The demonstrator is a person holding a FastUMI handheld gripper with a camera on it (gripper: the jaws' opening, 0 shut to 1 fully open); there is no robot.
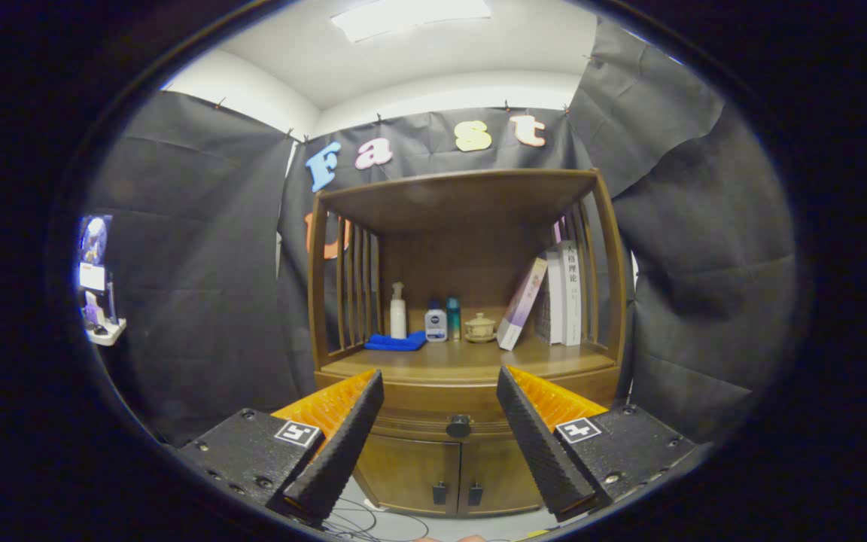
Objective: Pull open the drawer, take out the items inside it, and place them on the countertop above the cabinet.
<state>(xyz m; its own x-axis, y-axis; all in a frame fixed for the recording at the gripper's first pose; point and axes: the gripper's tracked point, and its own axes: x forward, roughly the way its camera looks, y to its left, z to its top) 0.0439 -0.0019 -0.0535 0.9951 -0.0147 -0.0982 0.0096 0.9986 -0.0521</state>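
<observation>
Black cloth hanging as the booth's wall, ceiling light glowing overhead, cables trailing across the floor below the cabinet doors, a small lit shelf sticking out beside the cloth.

The cabinet is warm brown wood, its drawer the same brown with a dark round knob. On the bench lies a bright blue cloth, beside a white pump bottle, a white bottle with a dark blue cap, a teal bottle, a beige lidded pot and white-spined books. The tool, fingers spread apart, carries ridged pads.
</observation>
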